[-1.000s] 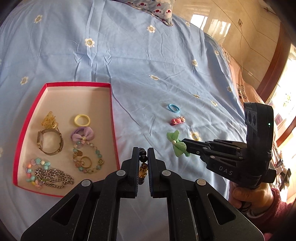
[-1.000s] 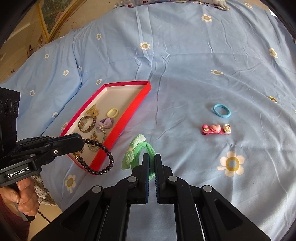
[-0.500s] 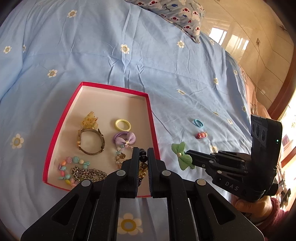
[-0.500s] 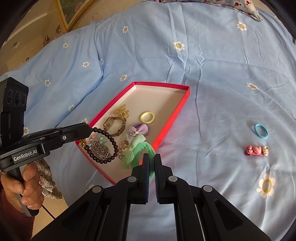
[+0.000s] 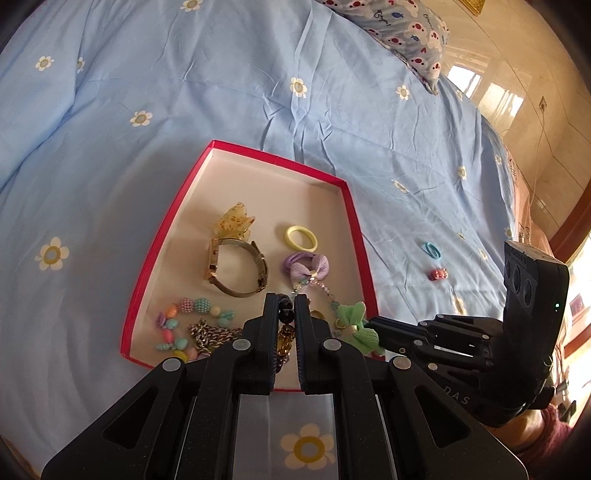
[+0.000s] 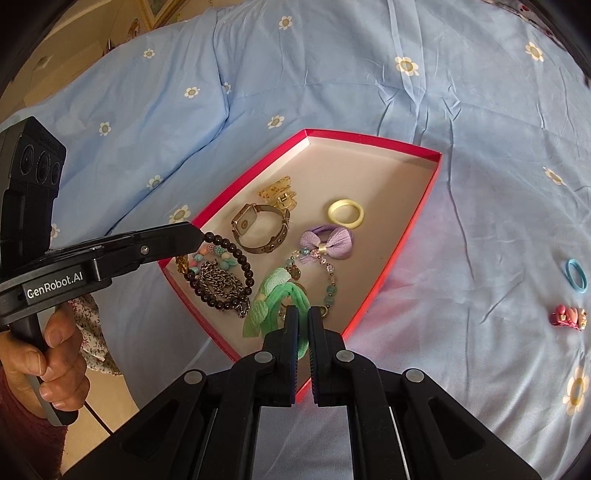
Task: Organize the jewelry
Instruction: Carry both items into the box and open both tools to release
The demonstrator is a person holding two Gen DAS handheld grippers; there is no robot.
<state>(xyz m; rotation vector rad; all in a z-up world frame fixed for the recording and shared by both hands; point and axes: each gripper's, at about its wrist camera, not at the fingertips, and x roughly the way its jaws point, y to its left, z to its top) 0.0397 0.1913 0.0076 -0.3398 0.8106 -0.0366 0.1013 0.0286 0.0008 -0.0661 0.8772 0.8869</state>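
Observation:
A red-rimmed box point(image 5: 356, 218) point(image 6: 406, 236) lies on the blue flowered bedspread, holding a watch point(image 5: 236, 267) point(image 6: 258, 229), a yellow ring point(image 5: 301, 238), a purple bow tie point(image 6: 328, 242), bead strings and a chain. My left gripper point(image 5: 285, 308) point(image 6: 201, 236) is shut on a black bead bracelet point(image 6: 225, 273), which hangs over the box's near left part. My right gripper point(image 6: 303, 314) point(image 5: 373, 325) is shut on a green bow hair tie point(image 6: 273, 301) point(image 5: 356, 325), held above the box's near edge. A blue hair ring point(image 6: 576, 275) point(image 5: 431, 250) and a pink clip point(image 6: 569, 315) point(image 5: 438, 273) lie on the sheet right of the box.
A patterned pillow point(image 5: 402, 33) sits at the far end of the bed. The bed's right edge meets a tiled floor point(image 5: 517, 110). A person's hand point(image 6: 48, 354) grips the left tool's handle at the bed's left side.
Both grippers have carried their loads leftward, from the bare sheet to above the box. The bracelet and green hair tie now hang over the box's contents.

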